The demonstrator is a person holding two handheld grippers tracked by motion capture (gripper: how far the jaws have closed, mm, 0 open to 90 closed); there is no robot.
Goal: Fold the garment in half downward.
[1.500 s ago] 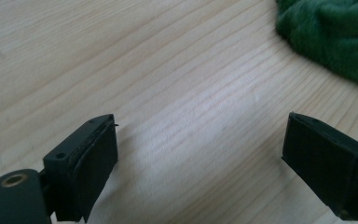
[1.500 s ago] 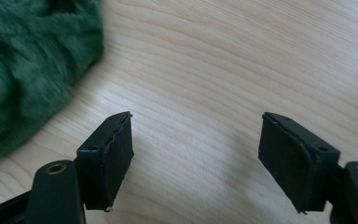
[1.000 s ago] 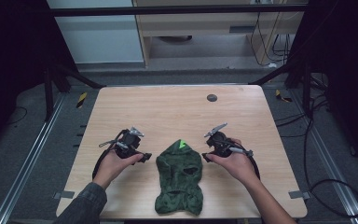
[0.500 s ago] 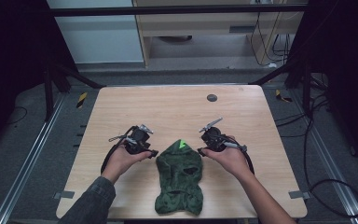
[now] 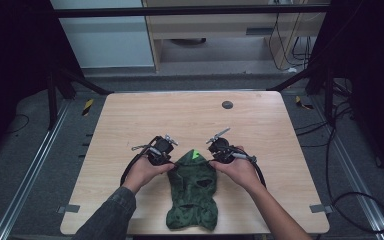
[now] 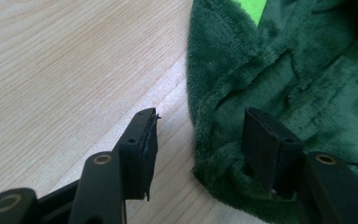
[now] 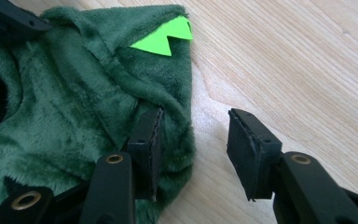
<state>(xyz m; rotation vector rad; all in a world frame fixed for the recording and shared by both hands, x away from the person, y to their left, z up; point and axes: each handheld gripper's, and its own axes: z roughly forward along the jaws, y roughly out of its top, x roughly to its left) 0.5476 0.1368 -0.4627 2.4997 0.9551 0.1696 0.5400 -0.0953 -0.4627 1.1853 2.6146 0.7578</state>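
Garment of green plush, lying flat at the near edge of the table, narrow hood end pointing away and marked by a bright green spike. Stayed put across the last second, no shift or lift visible. Closed in from both flanks instead: left gripper drawn rightward to the hood's left edge, right gripper drawn leftward to its right edge, each well apart from the garment a second before and now straddling its rim. Jaws of both spread apart, nothing clamped; on each, one jaw pressed onto the plush, the other on bare wood just beside the hem. Judged as the end of the approach, with the pinch on the two hood edges not yet made. Likely next: closing on both hems together, probably for lifting or spreading the garment. Risk judged in the thick pile, apt to slip from a shallow bite. Farther off, beyond the hood, small dark disc untouched.
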